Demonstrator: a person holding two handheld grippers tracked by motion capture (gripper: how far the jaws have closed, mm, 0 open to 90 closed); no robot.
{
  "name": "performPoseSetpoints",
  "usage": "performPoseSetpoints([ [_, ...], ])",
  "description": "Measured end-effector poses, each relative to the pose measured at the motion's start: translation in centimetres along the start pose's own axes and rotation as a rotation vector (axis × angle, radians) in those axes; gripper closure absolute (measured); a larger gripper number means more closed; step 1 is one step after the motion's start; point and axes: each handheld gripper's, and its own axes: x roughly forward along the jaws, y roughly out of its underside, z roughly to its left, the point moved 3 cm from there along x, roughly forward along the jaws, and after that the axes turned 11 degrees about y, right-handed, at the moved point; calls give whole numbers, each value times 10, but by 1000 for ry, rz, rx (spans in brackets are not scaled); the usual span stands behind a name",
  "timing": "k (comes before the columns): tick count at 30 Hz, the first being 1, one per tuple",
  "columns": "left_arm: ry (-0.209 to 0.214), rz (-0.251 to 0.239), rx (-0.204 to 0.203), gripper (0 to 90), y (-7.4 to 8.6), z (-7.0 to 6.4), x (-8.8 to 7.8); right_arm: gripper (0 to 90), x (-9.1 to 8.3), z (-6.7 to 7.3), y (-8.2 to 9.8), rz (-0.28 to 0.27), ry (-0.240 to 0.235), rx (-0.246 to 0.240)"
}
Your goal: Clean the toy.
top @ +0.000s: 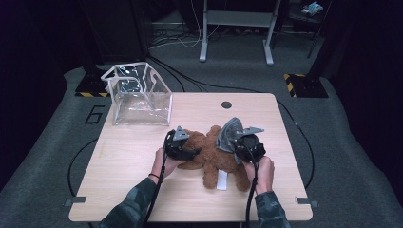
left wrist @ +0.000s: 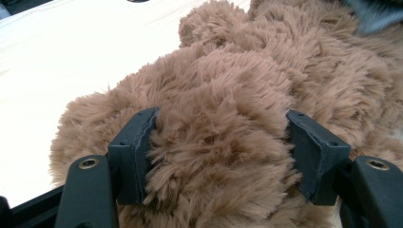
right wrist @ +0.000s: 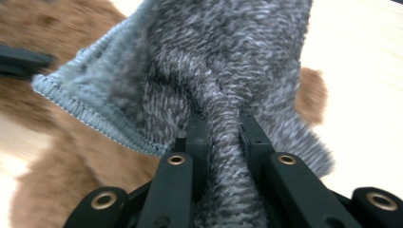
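1. A brown plush bear lies on the wooden table, near the person's edge and roughly in the middle of the width, between the two hands.
2. The left gripper comes in from the bear's left side, held level and pointing toward the toy's body. In the left gripper view its two black jaws stand well apart with a thick mound of brown fur between them.
3. The fur bulges up between the left gripper's pads and meets both inner faces, so the jaws are set around the bear. Whether they squeeze it or merely bracket it I cannot tell.
4. The right gripper sits over the bear's right side, just above the toy. In the right gripper view its jaws are drawn close together and pinch a bunched fold of grey knit cloth.
5. The grey cloth fans out above the pinch, with a stitched hem running along one edge; in the high view it stands up as a grey flap over the bear, just beside the right gripper.
6. A white tag lies flat on the table against the bear's lower part, between the two forearms.
7. A clear plastic bag with white trim stands open on the far left corner of the table, well apart from the bear and both grippers.
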Motion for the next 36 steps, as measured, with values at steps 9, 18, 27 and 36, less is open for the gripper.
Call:
performPoseSetpoints([
  [9, -8, -8, -13, 333, 0, 4, -1, 773, -22, 26, -23, -86, -115, -5],
  [18, -10, 5, 1, 329, -1, 3, -1, 774, 4, 55, -20, -28, -127, -87],
  [27, -20, 12, 15, 328, -4, 1, 0, 779, -2, 0, 8, -5, -11, -3],
  [36, -67, 25, 57, 253, -29, -8, -17, 777, 8, -11, 21, 5, 11, 32],
])
